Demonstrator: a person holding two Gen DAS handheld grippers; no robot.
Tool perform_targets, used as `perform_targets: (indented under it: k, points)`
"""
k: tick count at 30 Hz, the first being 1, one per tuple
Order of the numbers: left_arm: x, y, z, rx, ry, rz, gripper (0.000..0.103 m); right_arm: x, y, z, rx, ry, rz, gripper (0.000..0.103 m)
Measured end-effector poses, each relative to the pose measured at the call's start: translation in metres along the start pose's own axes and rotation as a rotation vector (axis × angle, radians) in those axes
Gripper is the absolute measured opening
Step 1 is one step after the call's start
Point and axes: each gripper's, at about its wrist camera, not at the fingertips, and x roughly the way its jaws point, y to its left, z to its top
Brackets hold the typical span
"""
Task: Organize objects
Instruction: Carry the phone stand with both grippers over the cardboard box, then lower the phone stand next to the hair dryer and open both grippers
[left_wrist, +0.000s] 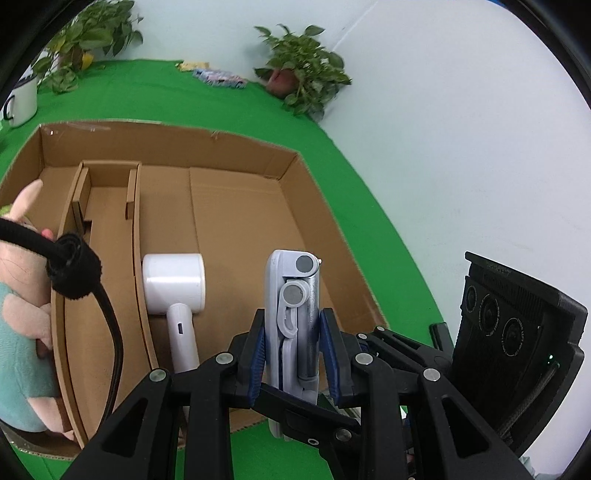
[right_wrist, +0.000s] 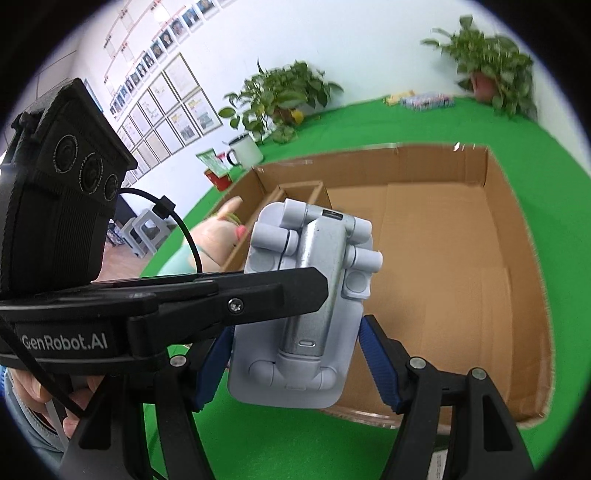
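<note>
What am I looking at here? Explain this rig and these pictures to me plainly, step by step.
There is no robot. A person holds a black two-finger gripper in each hand, and a fisheye camera on each one looks out along its fingers. One picture comes from the left gripper's camera, the other from the right's.

The left gripper is clamped on a pale grey folded plastic gadget with a metal bar. The right gripper flanks the same gadget, but whether it touches is unclear.

Below, on a green cloth, sits a shallow brown cardboard box with dividers. It holds a white hammer-shaped plastic device and, in another compartment, a pink plush toy in teal clothing.
</note>
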Motion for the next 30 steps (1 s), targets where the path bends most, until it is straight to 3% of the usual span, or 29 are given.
perform_targets:
  k: [9, 17, 22, 27, 30]
  points:
    - [0.052, 0.024, 0.006, -0.065, 0.093, 0.020, 0.025, 0.030, -0.033, -0.002, 0.050, 0.107, 0.018, 0.067]
    - [0.071, 0.039, -0.004, -0.117, 0.142, 0.053, 0.025, 0.052, -0.045, -0.014, 0.095, 0.190, 0.052, 0.066]
    - [0.058, 0.038, 0.000, -0.125, 0.135, 0.072, 0.029, 0.049, -0.052, -0.015, 0.096, 0.198, 0.007, 0.066]
    - [0.010, 0.036, 0.000, -0.086, 0.037, 0.091, 0.036, 0.050, -0.049, -0.016, 0.061, 0.225, -0.026, 0.069]
    - [-0.012, 0.034, -0.005, -0.071, -0.008, 0.117, 0.038, 0.048, -0.056, -0.013, 0.112, 0.231, 0.011, 0.069]
